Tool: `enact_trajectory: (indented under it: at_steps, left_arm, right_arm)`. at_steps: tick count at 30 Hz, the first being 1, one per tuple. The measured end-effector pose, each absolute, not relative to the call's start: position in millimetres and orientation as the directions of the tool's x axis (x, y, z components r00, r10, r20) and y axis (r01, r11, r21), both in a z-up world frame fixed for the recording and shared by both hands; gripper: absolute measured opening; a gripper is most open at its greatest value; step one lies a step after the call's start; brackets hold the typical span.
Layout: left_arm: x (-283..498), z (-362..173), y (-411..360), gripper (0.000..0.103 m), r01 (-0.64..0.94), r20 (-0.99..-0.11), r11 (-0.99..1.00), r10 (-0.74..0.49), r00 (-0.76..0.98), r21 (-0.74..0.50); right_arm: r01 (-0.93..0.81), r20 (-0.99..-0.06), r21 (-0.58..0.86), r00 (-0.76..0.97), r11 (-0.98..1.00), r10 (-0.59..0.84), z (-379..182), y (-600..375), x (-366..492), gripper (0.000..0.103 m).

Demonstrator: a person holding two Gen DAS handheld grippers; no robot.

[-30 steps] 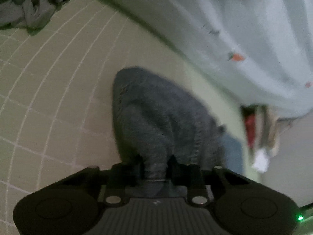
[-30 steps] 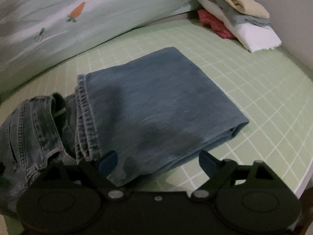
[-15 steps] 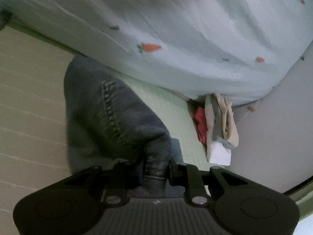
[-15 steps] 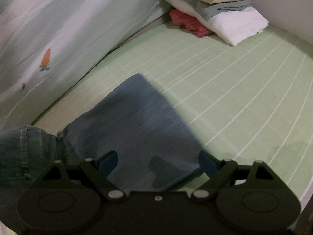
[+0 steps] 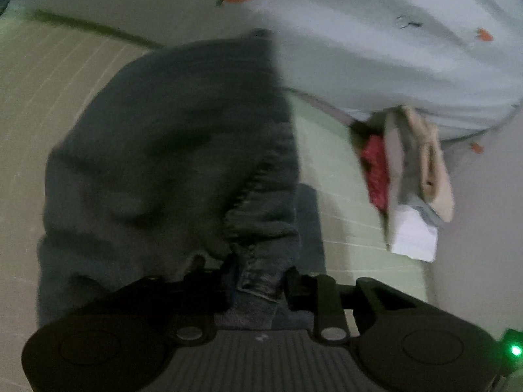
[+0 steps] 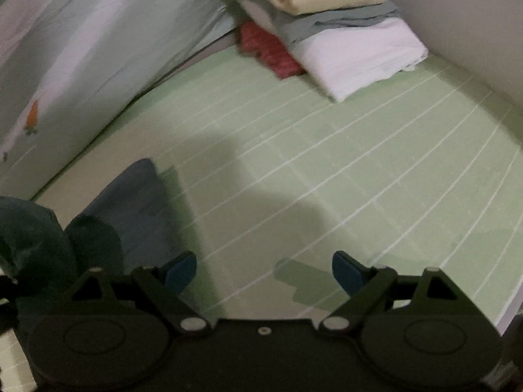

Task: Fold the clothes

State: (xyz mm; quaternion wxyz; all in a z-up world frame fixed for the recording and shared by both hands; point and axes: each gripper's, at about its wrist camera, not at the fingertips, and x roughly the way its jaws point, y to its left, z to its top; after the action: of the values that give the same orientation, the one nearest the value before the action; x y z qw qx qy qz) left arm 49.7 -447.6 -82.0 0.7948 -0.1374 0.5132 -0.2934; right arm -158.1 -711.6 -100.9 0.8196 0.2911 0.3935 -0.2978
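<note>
— Looking down the left wrist camera first: what have you got?

— I see the green checked bedsheet (image 5: 49, 104) on the left; over it hangs the bundle of dark blue jeans (image 5: 170, 150), blurred, bunched and draped downward; a fold of denim with a stitched seam sits between the fingers of my left gripper (image 5: 258, 277), whose jaws are opening around it, the cloth touching both sides; right of that, the pale quilt with carrot prints (image 5: 376, 32) and a stack of folded clothes (image 5: 412, 176) by the wall.

— And the right side?

— On the right wrist camera the quilt (image 6: 65, 58) fills the left edge; below it a folded part of the jeans (image 6: 130, 196) lies on the sheet (image 6: 343, 170), with a darker bunched part at the far left; my right gripper (image 6: 264, 271) stands spread wide, nothing between its blue pads (image 6: 181, 269), only bare sheet beneath; further right the stack (image 6: 333, 26) sits against the wall: beige on top, grey, white and red below.
</note>
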Motion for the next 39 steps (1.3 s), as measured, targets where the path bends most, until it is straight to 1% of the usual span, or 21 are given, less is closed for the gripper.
enact_trajectory:
  at_steps: [1, 2, 3, 4, 5, 6, 7, 9, 11, 14, 17, 21, 24, 26, 27, 29, 30, 31, 34, 37, 39]
  left_arm:
    - [47.0, -79.2, -451.1, 0.034, 0.331, -0.742, 0.798, -0.596, 0.307, -0.504]
    - [44.4, -75.9, -454.1, 0.040, 0.337, -0.747, 0.804, -0.586, 0.313, -0.490]
    - [42.8, -71.0, -454.1, 0.046, 0.336, -0.739, 0.798, -0.596, 0.316, -0.500]
    - [42.0, -65.4, -449.1, 0.058, 0.328, -0.711, 0.773, -0.632, 0.309, -0.544]
    - [40.6, -60.0, -444.1, 0.068, 0.325, -0.684, 0.749, -0.661, 0.307, -0.578]
    - [39.2, -54.6, -439.2, 0.070, 0.323, -0.657, 0.724, -0.689, 0.304, -0.609]
    - [36.7, -48.7, -434.1, 0.072, 0.328, -0.646, 0.719, -0.695, 0.316, -0.613]
    - [32.8, -37.2, -424.0, 0.073, 0.344, -0.648, 0.743, -0.669, 0.363, -0.575]
    - [32.6, -29.1, -412.8, 0.077, 0.343, -0.670, 0.788, -0.615, 0.416, -0.510]
    - [36.2, -26.4, -387.5, 0.077, 0.320, -0.722, 0.865, -0.500, 0.479, -0.387]
    - [47.1, -34.2, -361.4, 0.078, 0.271, -0.773, 0.915, -0.398, 0.494, -0.298]
    - [64.4, -48.5, -335.4, 0.078, 0.189, -0.820, 0.938, -0.346, 0.457, -0.291]
    - [73.6, -53.7, -328.7, 0.078, 0.182, -0.825, 0.938, -0.345, 0.447, -0.294]
    - [80.5, -56.0, -328.7, 0.078, 0.192, -0.827, 0.937, -0.349, 0.441, -0.293]
    - [82.2, -57.4, -331.6, 0.078, 0.198, -0.829, 0.936, -0.350, 0.436, -0.291]
    - [85.6, -59.9, -337.0, 0.078, 0.211, -0.833, 0.935, -0.351, 0.428, -0.286]
    - [87.6, -61.0, -338.9, 0.078, 0.217, -0.834, 0.935, -0.350, 0.425, -0.282]
    - [89.7, -62.2, -340.8, 0.078, 0.222, -0.836, 0.934, -0.349, 0.422, -0.278]
    - [93.1, -67.4, -347.8, 0.078, 0.230, -0.836, 0.930, -0.360, 0.415, -0.286]
    - [95.1, -69.4, -358.3, 0.078, 0.265, -0.829, 0.919, -0.380, 0.409, -0.291]
    - [92.2, -69.3, -366.7, 0.083, 0.302, -0.824, 0.908, -0.397, 0.404, -0.290]
  right_arm:
    - [0.717, -0.818, 0.243, 0.513, 0.653, -0.259, -100.5, -716.9, -159.1, 0.091]
    - [0.715, -0.817, 0.247, 0.516, 0.654, -0.256, -99.9, -720.0, -158.9, 0.091]
    - [0.710, -0.816, 0.252, 0.521, 0.658, -0.250, -99.4, -721.3, -157.6, 0.091]
    - [0.703, -0.815, 0.256, 0.526, 0.664, -0.243, -98.9, -721.6, -155.5, 0.091]
    - [0.694, -0.813, 0.260, 0.532, 0.672, -0.235, -98.1, -720.5, -153.1, 0.091]
    - [0.681, -0.811, 0.265, 0.540, 0.682, -0.224, -97.4, -717.4, -149.5, 0.091]
    - [0.667, -0.809, 0.271, 0.549, 0.694, -0.211, -96.7, -713.1, -145.0, 0.091]
    - [0.636, -0.803, 0.282, 0.566, 0.718, -0.186, -94.7, -703.5, -135.4, 0.091]
    - [0.605, -0.796, 0.291, 0.582, 0.741, -0.163, -92.2, -693.0, -125.6, 0.091]
    - [0.553, -0.782, 0.303, 0.610, 0.776, -0.129, -86.8, -673.2, -108.6, 0.091]
    - [0.475, -0.757, 0.354, 0.652, 0.806, -0.052, -82.3, -652.8, -87.7, 0.091]
    - [0.350, -0.725, 0.415, 0.685, 0.840, 0.073, -76.8, -625.8, -61.7, 0.091]
    - [0.266, -0.703, 0.444, 0.696, 0.856, 0.148, -74.8, -606.9, -47.9, 0.091]
    - [0.237, -0.711, 0.434, 0.683, 0.869, 0.168, -78.3, -597.4, -39.0, 0.089]
    - [0.226, -0.717, 0.427, 0.675, 0.876, 0.175, -80.9, -593.2, -34.3, 0.086]
    - [0.224, -0.737, 0.408, 0.653, 0.885, 0.175, -87.6, -590.0, -26.7, 0.067]
    - [0.225, -0.739, 0.391, 0.654, 0.892, 0.159, -89.2, -590.7, -25.3, 0.045]
    - [0.222, -0.730, 0.399, 0.664, 0.890, 0.162, -89.0, -594.4, -25.0, 0.037]
    - [0.208, -0.669, 0.510, 0.705, 0.835, 0.234, -83.7, -615.0, -30.2, 0.029]
    - [0.212, -0.591, 0.627, 0.756, 0.750, 0.281, -69.5, -643.2, -49.8, 0.028]
    - [0.285, -0.597, 0.646, 0.766, 0.708, 0.237, -70.6, -667.5, -63.8, 0.028]
